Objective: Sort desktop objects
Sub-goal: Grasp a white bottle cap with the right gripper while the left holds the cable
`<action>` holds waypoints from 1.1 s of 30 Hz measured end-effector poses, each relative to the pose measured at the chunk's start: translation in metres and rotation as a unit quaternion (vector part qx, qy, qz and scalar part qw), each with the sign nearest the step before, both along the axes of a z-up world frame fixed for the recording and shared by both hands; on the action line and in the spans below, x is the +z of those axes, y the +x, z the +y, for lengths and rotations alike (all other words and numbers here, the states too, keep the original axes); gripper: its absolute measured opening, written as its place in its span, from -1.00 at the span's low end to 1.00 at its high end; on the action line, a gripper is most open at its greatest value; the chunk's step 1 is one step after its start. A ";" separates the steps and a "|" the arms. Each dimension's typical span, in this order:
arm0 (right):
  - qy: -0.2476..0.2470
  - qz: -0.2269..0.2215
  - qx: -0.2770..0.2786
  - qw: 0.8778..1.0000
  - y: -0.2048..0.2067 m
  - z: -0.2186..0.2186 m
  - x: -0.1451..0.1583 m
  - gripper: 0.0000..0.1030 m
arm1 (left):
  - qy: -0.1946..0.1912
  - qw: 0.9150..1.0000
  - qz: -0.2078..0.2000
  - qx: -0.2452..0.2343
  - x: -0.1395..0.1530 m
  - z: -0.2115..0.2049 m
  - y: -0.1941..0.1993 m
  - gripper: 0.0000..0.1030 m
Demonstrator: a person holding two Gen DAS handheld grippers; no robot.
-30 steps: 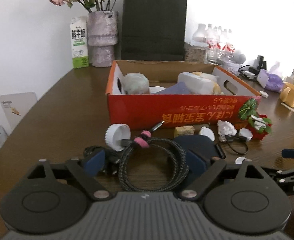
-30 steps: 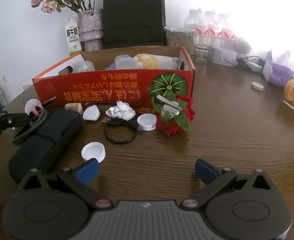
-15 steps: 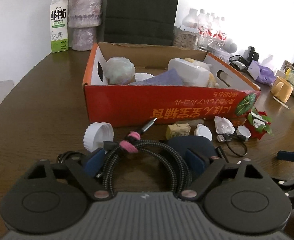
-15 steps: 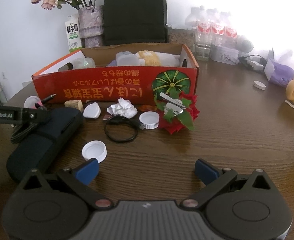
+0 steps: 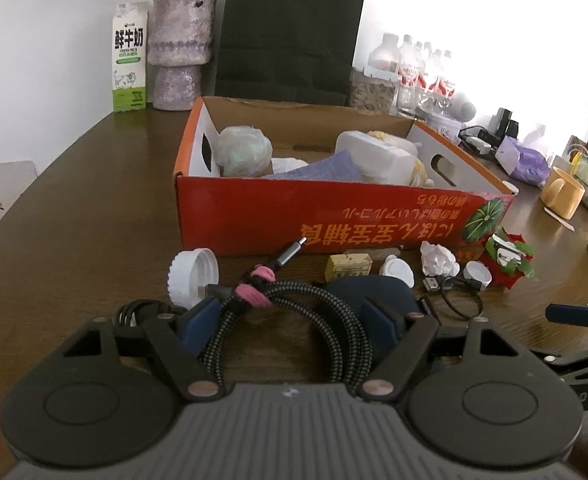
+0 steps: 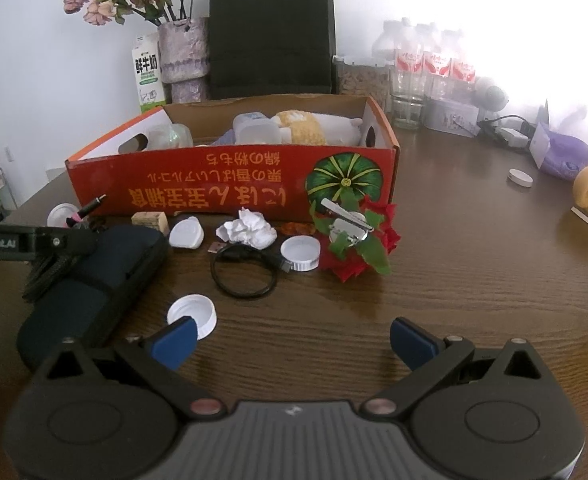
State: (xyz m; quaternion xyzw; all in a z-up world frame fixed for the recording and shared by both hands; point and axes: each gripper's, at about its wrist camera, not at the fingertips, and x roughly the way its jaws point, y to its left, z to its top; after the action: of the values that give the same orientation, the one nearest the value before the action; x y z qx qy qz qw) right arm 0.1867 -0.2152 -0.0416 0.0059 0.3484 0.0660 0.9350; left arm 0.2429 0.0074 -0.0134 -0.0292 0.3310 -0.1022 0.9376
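My left gripper [image 5: 290, 320] is shut on a coiled braided cable [image 5: 294, 300] with a pink tie, held just above the table in front of the red cardboard box [image 5: 334, 212]. A dark blue case [image 6: 90, 280] lies beside the cable. My right gripper [image 6: 294, 338] is open and empty over bare table. Ahead of it lie a white cap [image 6: 194, 314], a thin black cable loop [image 6: 242, 276], a crumpled paper ball [image 6: 248, 232], another white cap [image 6: 300, 252] and a red-and-green flower clip [image 6: 354, 240].
The box holds bottles, a cloth and a plush toy. A milk carton [image 5: 129, 58], a flower vase [image 5: 180, 52], a black paper bag [image 5: 290, 32] and water bottles [image 6: 426, 76] stand behind it. A yellow mug [image 5: 562, 192] stands at the right.
The left gripper has risen a little with the cable and swung its view to the right. The right gripper has moved slightly forward and stayed open.
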 end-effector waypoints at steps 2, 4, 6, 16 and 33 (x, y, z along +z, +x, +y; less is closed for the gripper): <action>0.000 0.001 0.001 1.000 0.000 0.001 -0.001 1.00 | 0.005 1.000 -0.006 -0.002 0.003 -0.002 -0.004 0.53; 0.000 0.002 0.002 1.000 0.000 0.002 0.000 1.00 | 0.007 1.000 -0.012 -0.005 0.006 -0.006 -0.007 0.53; 0.000 0.001 0.004 1.000 0.000 0.003 0.000 1.00 | 0.009 1.000 -0.022 -0.012 0.010 -0.011 -0.012 0.53; 0.003 0.001 0.006 1.000 -0.002 0.004 -0.001 1.00 | 0.031 0.999 -0.034 -0.017 0.009 -0.030 -0.021 0.26; 0.003 0.007 0.005 1.000 -0.002 0.006 -0.004 1.00 | -0.012 0.999 0.029 0.006 -0.004 0.010 -0.015 0.73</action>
State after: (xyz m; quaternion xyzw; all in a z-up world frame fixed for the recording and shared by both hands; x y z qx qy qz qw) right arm 0.1852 -0.2097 -0.0457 0.0075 0.3551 0.0719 0.9320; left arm 0.2281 0.0177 -0.0179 -0.0454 0.3562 -0.0994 0.9280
